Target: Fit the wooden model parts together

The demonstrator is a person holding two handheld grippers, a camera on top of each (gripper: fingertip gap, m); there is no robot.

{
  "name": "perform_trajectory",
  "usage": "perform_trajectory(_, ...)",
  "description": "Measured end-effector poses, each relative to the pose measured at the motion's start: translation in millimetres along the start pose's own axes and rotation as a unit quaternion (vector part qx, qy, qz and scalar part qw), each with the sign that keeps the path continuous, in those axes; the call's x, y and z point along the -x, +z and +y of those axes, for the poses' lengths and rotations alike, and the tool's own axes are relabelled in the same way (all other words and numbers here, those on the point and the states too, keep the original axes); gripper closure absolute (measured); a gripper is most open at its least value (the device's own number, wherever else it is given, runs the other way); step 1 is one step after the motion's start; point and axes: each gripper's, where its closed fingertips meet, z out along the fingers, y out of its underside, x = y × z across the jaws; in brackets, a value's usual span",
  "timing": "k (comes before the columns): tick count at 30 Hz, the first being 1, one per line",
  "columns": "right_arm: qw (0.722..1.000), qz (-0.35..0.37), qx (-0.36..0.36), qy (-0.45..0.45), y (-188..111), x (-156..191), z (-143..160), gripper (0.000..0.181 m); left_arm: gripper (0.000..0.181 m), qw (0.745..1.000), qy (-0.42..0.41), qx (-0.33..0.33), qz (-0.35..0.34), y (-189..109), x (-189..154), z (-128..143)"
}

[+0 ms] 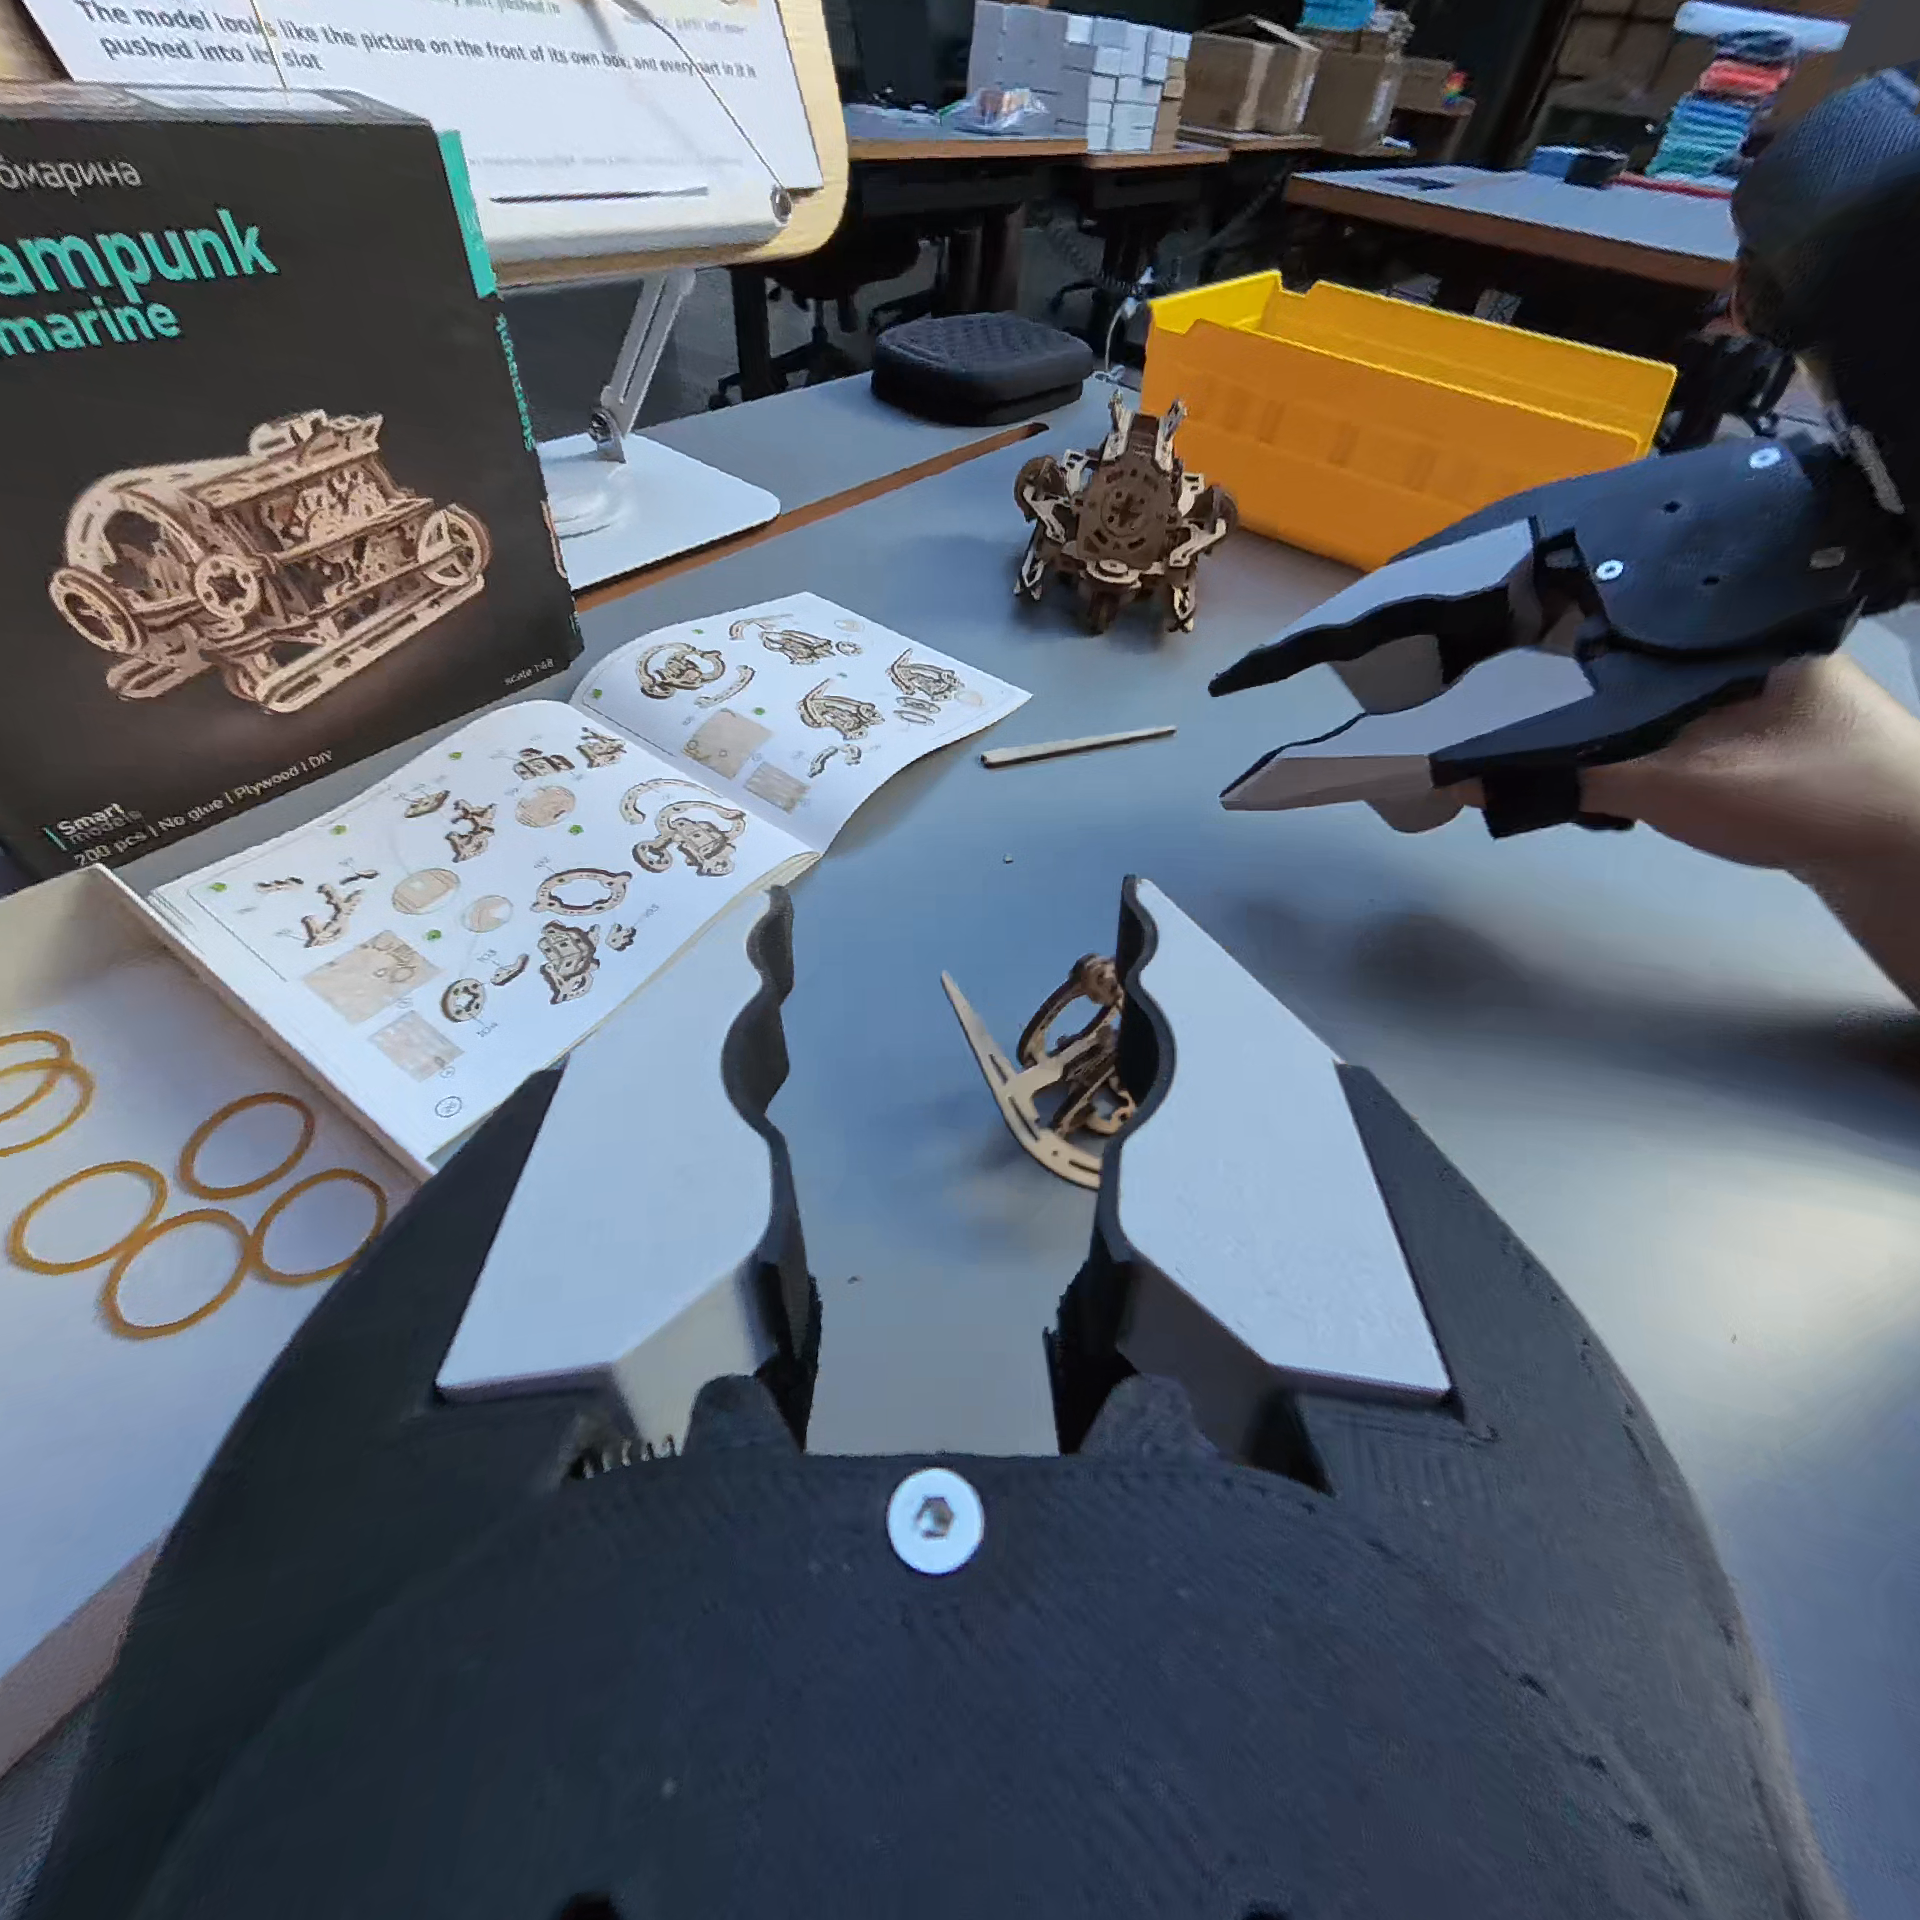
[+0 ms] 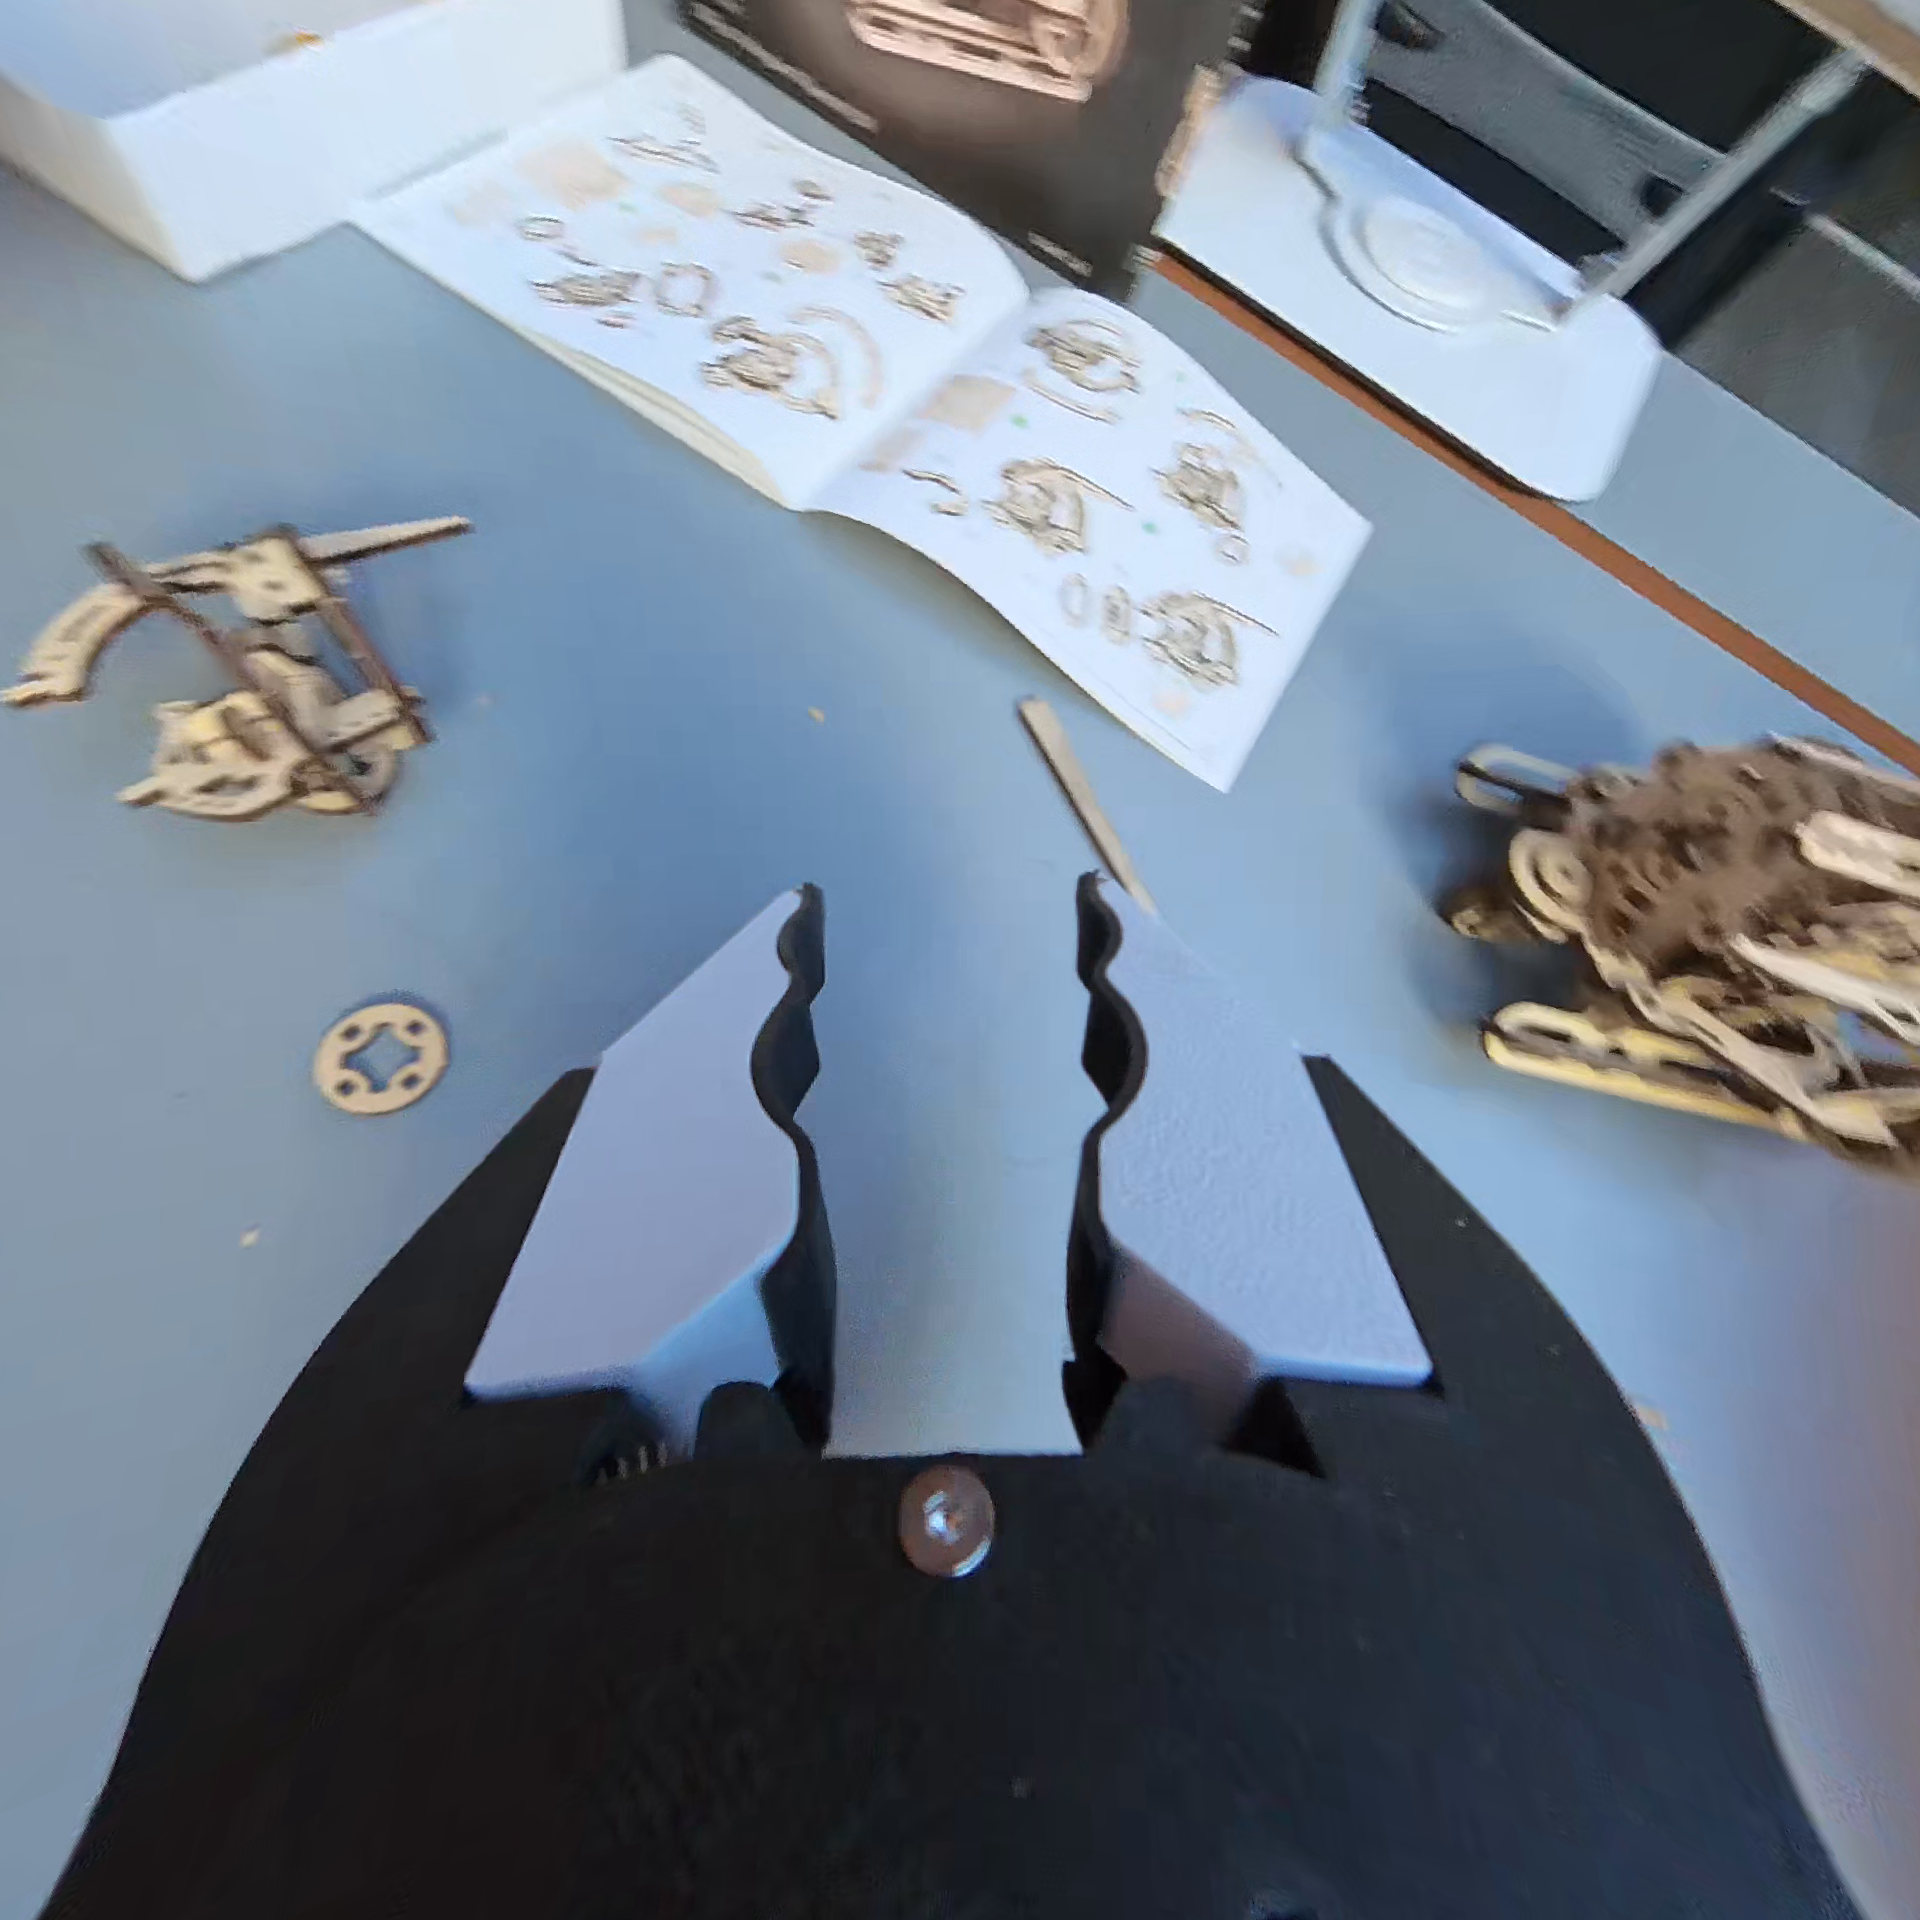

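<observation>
My left tongs (image 1: 951,914) released over a small subassembly (image 1: 1060,1070) on the worktop (image 1: 1455,1195), right tongs (image 2: 948,899) released, empty, near a stick (image 2: 1081,795)

A workshop or assembly lab with rows of work tables. In the left wrist view, a grey table (image 1: 1351,1195) in front holds an open instruction booklet (image 1: 582,852), a dark kit box (image 1: 260,468) standing upright, a yellow plastic parts bin (image 1: 1392,416) and a shallow white tray (image 1: 94,1039) with rubber bands (image 1: 197,1216) in it. A printed sheet sits on a tilted stand (image 1: 644,343) behind the box. Farther back, other long tables carry stacks of small white boxes (image 1: 1081,73), brown cardboard cartons (image 1: 1309,83) and piles of colourful folded items (image 1: 1714,104). Dark office chairs stand between the tables.
</observation>
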Motion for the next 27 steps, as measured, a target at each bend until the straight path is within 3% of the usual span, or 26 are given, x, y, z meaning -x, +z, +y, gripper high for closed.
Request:
perform_trajectory(1,1.000,0.027,0.006,0.013,-3.4,-9.1,6.0,0.126,0.115,1.000,-0.011,0.004,-0.006,2.2,-4.8,-2.9)
perform_trajectory(4,0.997,0.066,0.022,0.020,-10.4,-21.1,20.1,0.106,0.102,0.999,-0.027,0.032,-0.030,8.5,-19.6,-7.1)
perform_trajectory(9,0.996,0.079,0.018,0.028,-25.0,-25.7,25.2,0.101,0.092,0.995,0.003,0.056,-0.083,13.7,-51.2,-19.2)
perform_trajectory(14,0.996,0.084,0.025,0.030,-36.8,-30.0,33.9,0.097,0.082,0.974,0.090,0.130,-0.160,27.6,-70.8,-4.8)
perform_trajectory(18,0.996,0.082,0.024,0.037,-47.5,-33.4,44.6,0.091,0.075,0.966,0.099,0.152,-0.186,32.8,-75.0,1.3)
perform_trajectory(23,0.996,0.060,0.020,0.058,-62.9,-35.4,67.4,0.088,0.071,0.955,0.081,0.157,-0.240,-2.6,-53.3,0.5)
perform_trajectory(27,0.996,-0.038,-0.027,0.081,-68.4,-3.2,62.6,0.094,0.071,0.948,0.046,0.168,-0.265,-43.2,-40.5,19.1)
